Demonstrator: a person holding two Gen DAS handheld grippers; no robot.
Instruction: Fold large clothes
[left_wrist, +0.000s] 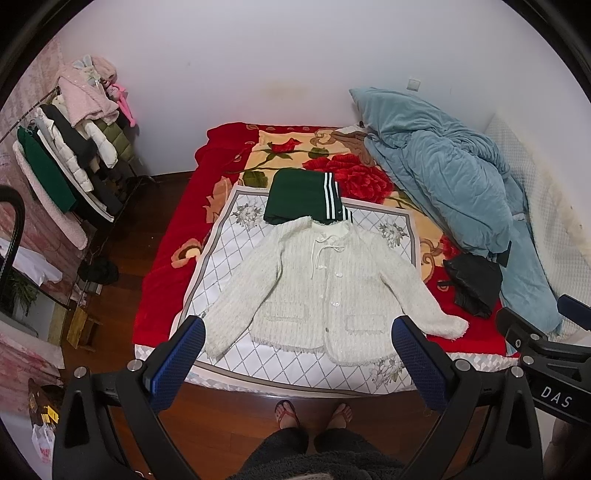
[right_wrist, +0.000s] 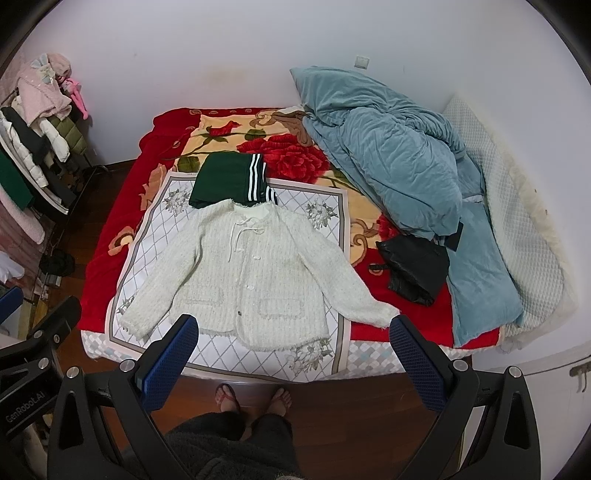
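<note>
- Left gripper (left_wrist: 297, 354): two black angular arms across the lower frame, each tipped with a blue, dimpled finger pad (left_wrist: 183, 363).
- Round silver screws dot the black arms.
- Right gripper (right_wrist: 293, 352): the same black frame, with blue textured pads (right_wrist: 415, 363).
- White lettering "DAS" at lower right of the left view; "GenRobot.AI" at lower left of the right view.
- Person's bare feet (right_wrist: 255, 400) in reddish flip-flops, bottom centre.
- Dark fuzzy trousers (right_wrist: 236, 443) above the feet.
</note>
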